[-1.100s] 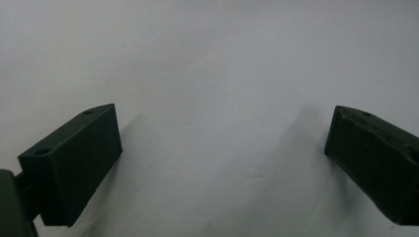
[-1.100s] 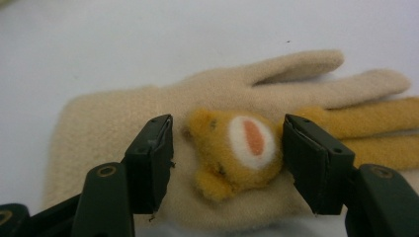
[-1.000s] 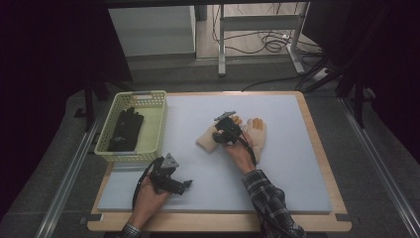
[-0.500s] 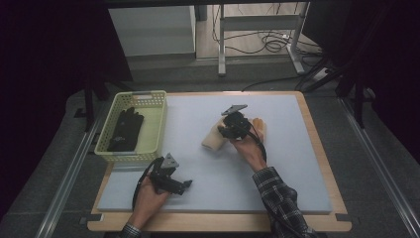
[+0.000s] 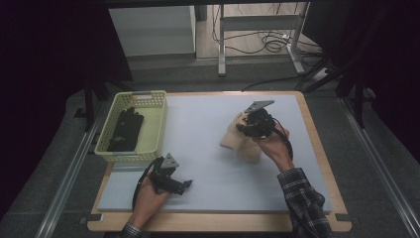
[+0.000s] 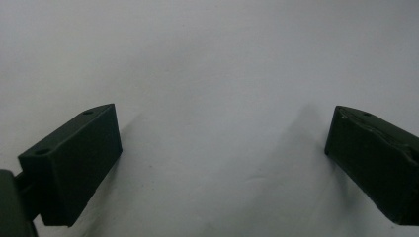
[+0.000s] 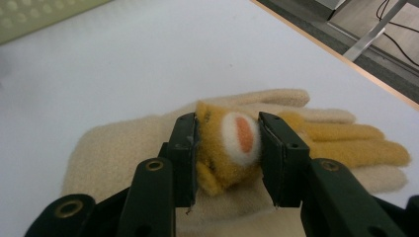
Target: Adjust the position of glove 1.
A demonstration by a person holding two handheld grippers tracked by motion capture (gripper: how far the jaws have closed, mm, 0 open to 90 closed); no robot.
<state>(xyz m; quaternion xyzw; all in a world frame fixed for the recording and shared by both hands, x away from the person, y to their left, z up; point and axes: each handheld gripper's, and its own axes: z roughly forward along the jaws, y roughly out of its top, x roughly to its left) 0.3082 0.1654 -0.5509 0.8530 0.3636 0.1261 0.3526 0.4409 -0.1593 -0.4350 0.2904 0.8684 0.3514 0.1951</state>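
Right gripper point(image 7: 227, 148) pinches a soft, light yellow glove point(image 7: 232, 153) at its bunched cuff — floppy fingers trail; left gripper point(image 6: 222, 163) gapes wide, empty, over the table point(image 5: 208, 124)

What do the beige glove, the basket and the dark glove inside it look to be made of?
Beige glove: soft fleecy knit, going by its fuzzy matte nap; the yellow patch pinched in the right hand-held gripper looks plusher. Basket: pale yellow-green moulded plastic, probably, with perforated lattice walls and a smooth rim. Dark glove: black matte fabric, likely knit; too small to tell the weave.
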